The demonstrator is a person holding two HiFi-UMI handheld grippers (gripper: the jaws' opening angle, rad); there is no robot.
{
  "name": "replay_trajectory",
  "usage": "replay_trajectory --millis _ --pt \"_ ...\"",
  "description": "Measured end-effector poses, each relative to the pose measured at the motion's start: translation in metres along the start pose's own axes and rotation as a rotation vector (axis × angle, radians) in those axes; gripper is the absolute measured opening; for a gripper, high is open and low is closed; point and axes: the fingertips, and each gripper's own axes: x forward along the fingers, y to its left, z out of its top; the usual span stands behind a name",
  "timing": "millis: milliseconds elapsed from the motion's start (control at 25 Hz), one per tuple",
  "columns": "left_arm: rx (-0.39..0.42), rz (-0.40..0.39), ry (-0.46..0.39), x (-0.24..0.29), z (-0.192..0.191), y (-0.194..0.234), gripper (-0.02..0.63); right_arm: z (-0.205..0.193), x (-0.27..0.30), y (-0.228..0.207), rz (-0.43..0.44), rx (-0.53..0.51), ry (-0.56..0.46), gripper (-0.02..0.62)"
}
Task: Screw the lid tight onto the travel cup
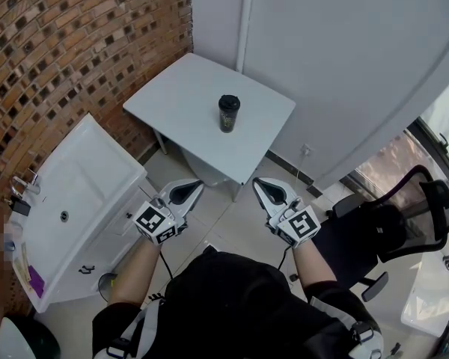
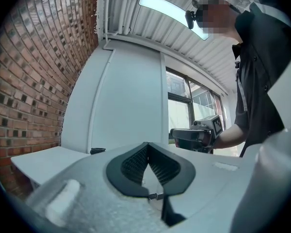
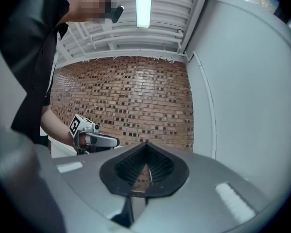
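A black travel cup (image 1: 228, 113) with its dark lid on top stands upright near the middle of a small white table (image 1: 179, 96). Both grippers hang in front of the table's near edge, well short of the cup. My left gripper (image 1: 194, 187) is shut with nothing in it, and my right gripper (image 1: 262, 184) is shut and empty too. In the left gripper view the jaws (image 2: 147, 144) meet at the tip, the cup's top (image 2: 97, 150) peeks over the table, and the right gripper (image 2: 194, 136) shows beyond. The right gripper view shows closed jaws (image 3: 146, 144) and the left gripper (image 3: 94, 140).
A white washbasin (image 1: 75, 193) stands at the left against a brick wall (image 1: 67, 43). A black office chair (image 1: 411, 215) is at the right. A white wall panel (image 1: 337, 58) rises behind the table. Tiled floor lies between me and the table.
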Motion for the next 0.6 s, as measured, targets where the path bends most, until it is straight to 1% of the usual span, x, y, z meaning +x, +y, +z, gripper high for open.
replay_trajectory --millis 120,360,600 --pt "-0.014 0.005 -0.012 0.003 -0.001 -0.001 0.003 0.001 0.001 -0.003 0.004 0.012 -0.008 0.003" --pt "-0.015 -0.008 0.007 0.009 -0.010 -0.008 0.002 -0.004 -0.001 -0.003 0.013 0.029 -0.008 0.003" --pt "-0.019 -0.018 0.003 0.010 -0.011 -0.013 0.003 -0.007 -0.003 -0.003 0.017 0.033 -0.005 0.003"
